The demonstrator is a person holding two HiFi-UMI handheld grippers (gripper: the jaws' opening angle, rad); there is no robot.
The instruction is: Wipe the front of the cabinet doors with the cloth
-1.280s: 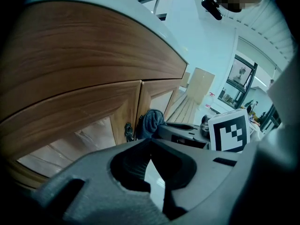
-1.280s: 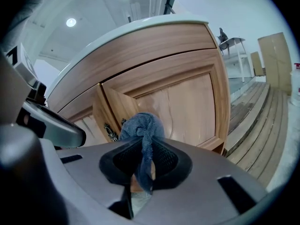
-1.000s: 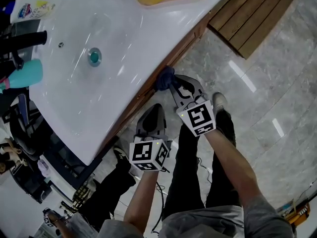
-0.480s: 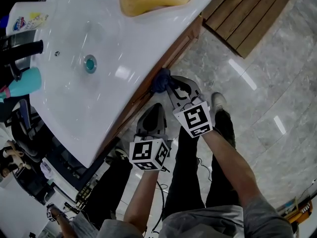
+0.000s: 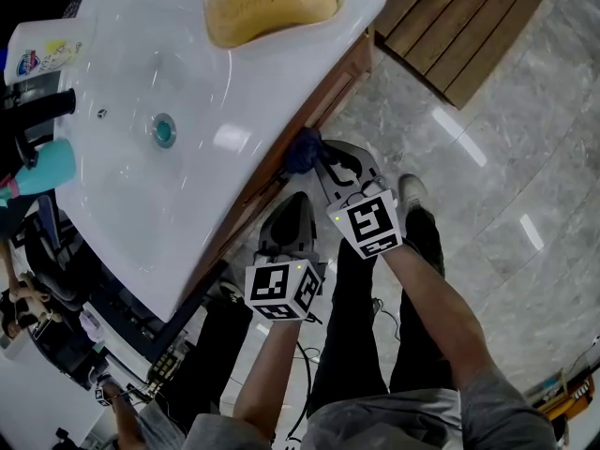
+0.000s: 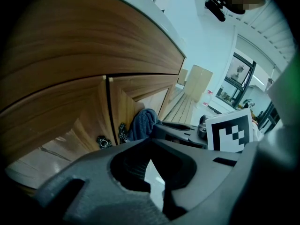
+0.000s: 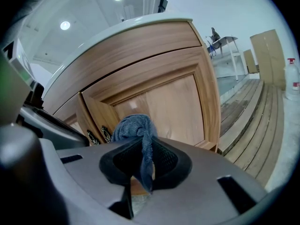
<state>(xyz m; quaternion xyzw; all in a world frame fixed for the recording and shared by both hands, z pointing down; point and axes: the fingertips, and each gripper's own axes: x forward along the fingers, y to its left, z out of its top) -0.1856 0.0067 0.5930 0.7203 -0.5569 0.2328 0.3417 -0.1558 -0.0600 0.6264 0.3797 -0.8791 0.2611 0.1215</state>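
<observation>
the right gripper (image 5: 322,165) pinches the blue cloth (image 7: 134,127), bunched ahead of its jaws and seemingly against the cabinet door (image 7: 164,104), at its inner edge by the handles (image 7: 106,134). the left gripper (image 5: 289,221) hangs just beside, jaws together, empty. most of the panel lies to the cloth's right.

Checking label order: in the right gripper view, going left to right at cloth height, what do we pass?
Two door handles → cloth → wooden decking → white bottle at the far edge.
</observation>
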